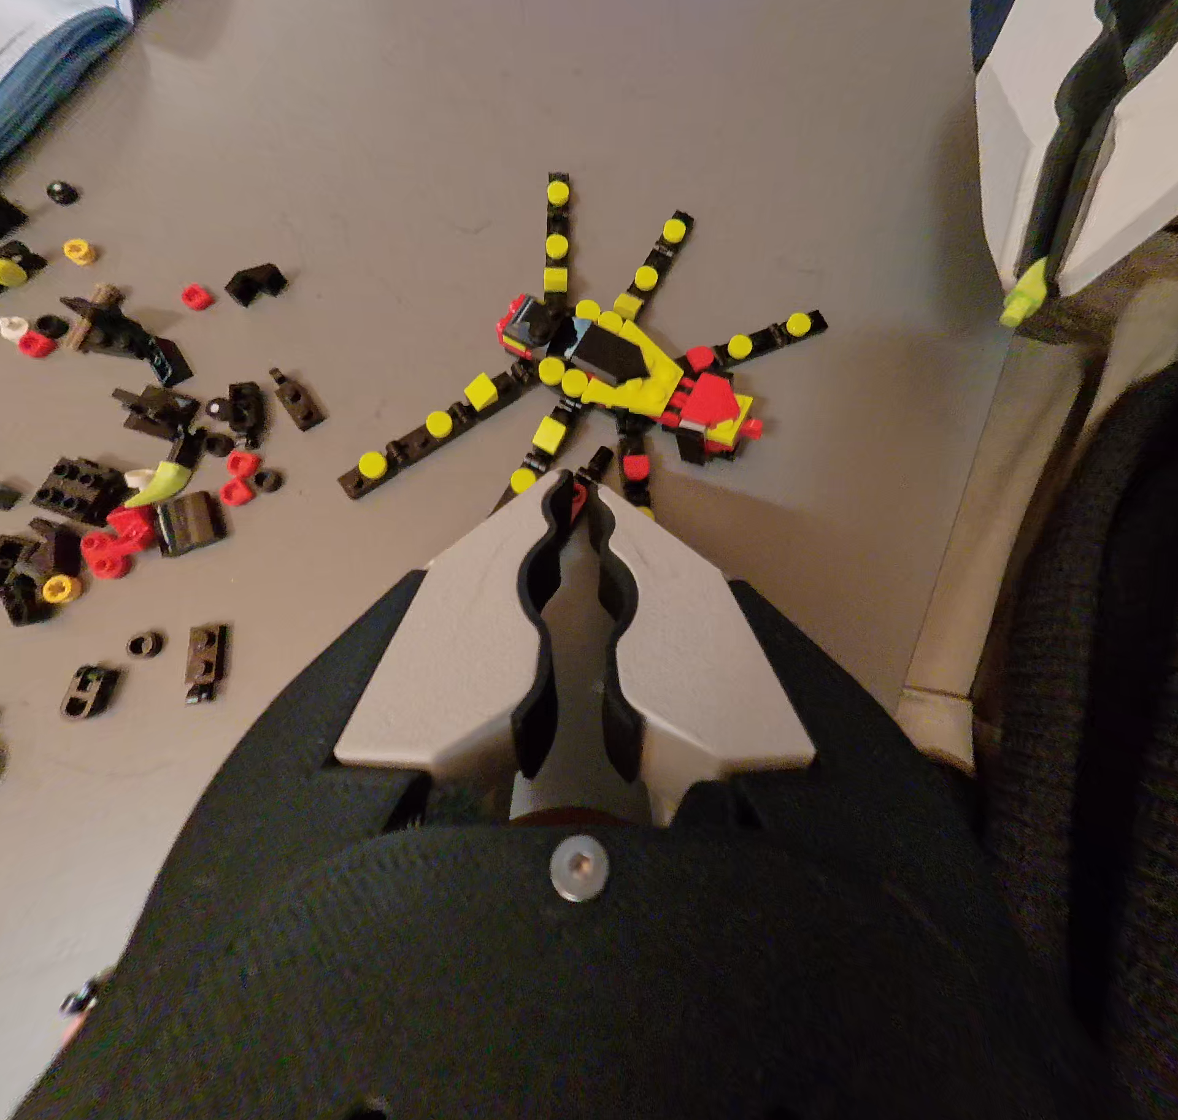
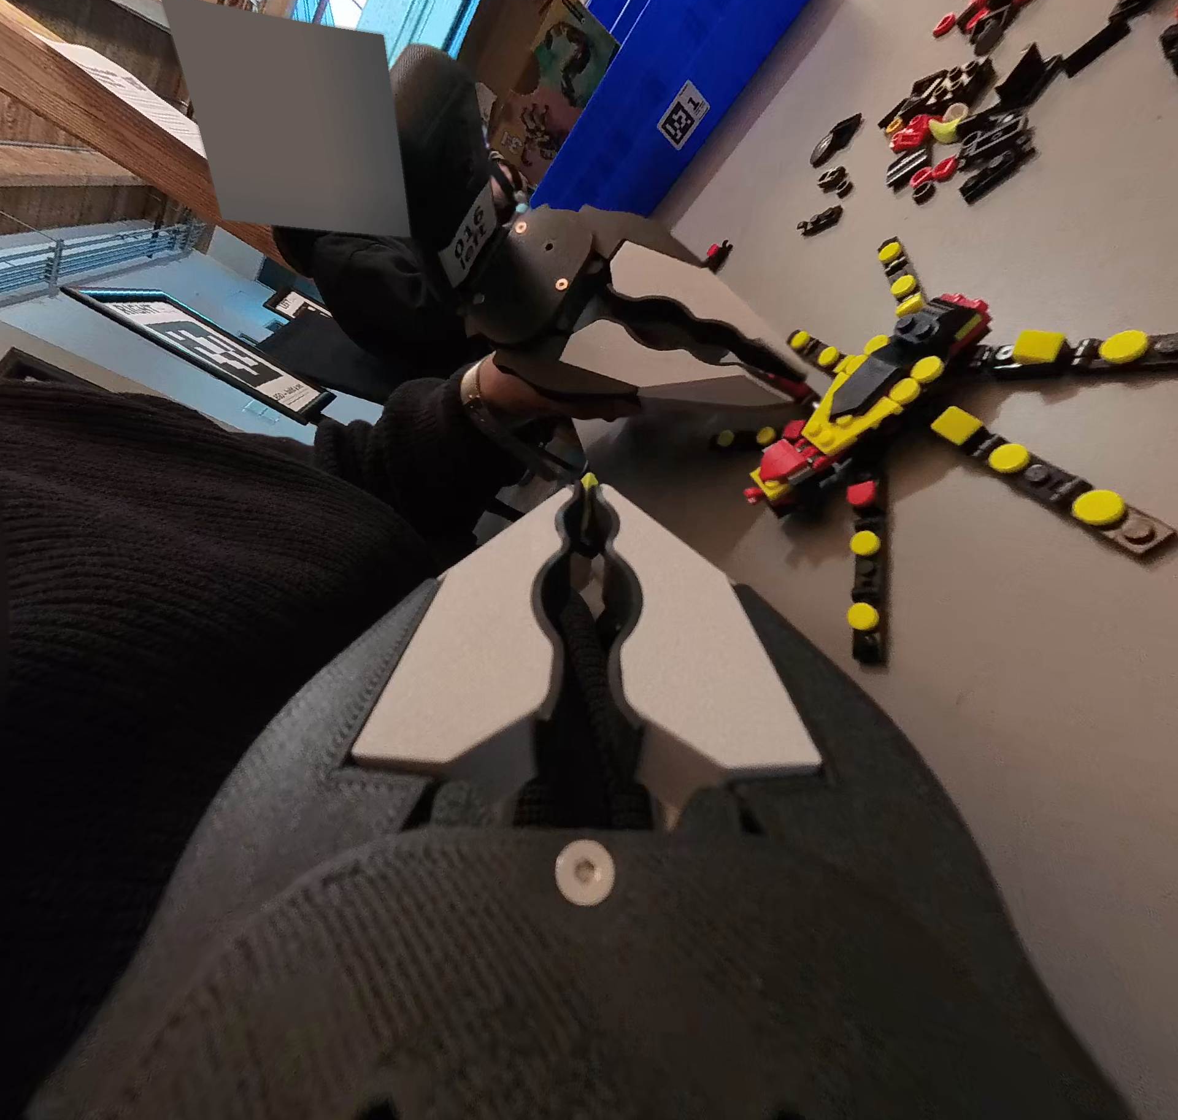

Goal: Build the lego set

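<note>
A black, yellow and red lego spider lies flat on the grey table, its legs spread; it also shows in the right wrist view. My left gripper is shut on a small black and red piece at the spider's near legs; it also shows from the side in the right wrist view. My right gripper is shut on a lime-green claw piece, held off the table edge; it also shows in the left wrist view, with the claw sticking out.
Loose black, red and yellow lego parts lie left of the spider, also seen in the right wrist view. A blue box stands at the table's far side. A person's dark sleeve is at the table edge. Left tips to right tips: about 11 cm.
</note>
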A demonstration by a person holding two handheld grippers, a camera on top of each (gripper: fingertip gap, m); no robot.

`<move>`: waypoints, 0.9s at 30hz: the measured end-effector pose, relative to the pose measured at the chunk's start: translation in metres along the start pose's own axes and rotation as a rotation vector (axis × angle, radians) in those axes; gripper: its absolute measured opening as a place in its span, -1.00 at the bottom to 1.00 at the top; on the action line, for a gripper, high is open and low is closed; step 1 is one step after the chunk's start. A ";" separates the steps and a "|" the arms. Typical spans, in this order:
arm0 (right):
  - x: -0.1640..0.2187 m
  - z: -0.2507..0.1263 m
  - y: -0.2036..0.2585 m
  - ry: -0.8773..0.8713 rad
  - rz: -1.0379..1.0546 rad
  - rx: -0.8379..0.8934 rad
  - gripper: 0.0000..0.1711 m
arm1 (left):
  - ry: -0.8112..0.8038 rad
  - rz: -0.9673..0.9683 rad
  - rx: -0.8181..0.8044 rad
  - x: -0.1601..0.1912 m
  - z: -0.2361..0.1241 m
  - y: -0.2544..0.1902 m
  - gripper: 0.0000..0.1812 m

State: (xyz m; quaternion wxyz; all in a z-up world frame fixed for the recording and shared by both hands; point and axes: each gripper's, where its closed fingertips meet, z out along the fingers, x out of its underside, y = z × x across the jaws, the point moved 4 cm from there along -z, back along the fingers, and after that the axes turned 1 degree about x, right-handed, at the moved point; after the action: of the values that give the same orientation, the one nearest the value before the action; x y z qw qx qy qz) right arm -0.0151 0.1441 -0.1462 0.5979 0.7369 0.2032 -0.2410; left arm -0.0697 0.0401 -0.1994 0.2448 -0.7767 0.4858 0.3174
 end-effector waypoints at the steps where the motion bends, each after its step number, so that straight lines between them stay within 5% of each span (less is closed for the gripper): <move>1: 0.000 0.000 0.000 0.001 0.002 -0.002 -1.00 | 0.020 0.000 0.001 0.002 -0.003 0.000 -0.98; 13: 0.000 0.001 -0.004 0.000 0.019 -0.010 -1.00 | 0.122 0.045 -0.016 0.021 -0.015 0.008 -0.71; 27: -0.001 0.000 -0.006 -0.001 0.023 -0.009 -1.00 | 0.108 0.067 0.063 0.018 -0.025 0.000 -0.94</move>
State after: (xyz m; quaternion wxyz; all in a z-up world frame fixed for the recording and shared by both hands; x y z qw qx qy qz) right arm -0.0194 0.1452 -0.1501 0.6040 0.7364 0.1957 -0.2335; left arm -0.0574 0.0121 -0.1961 0.2317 -0.7679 0.5338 0.2677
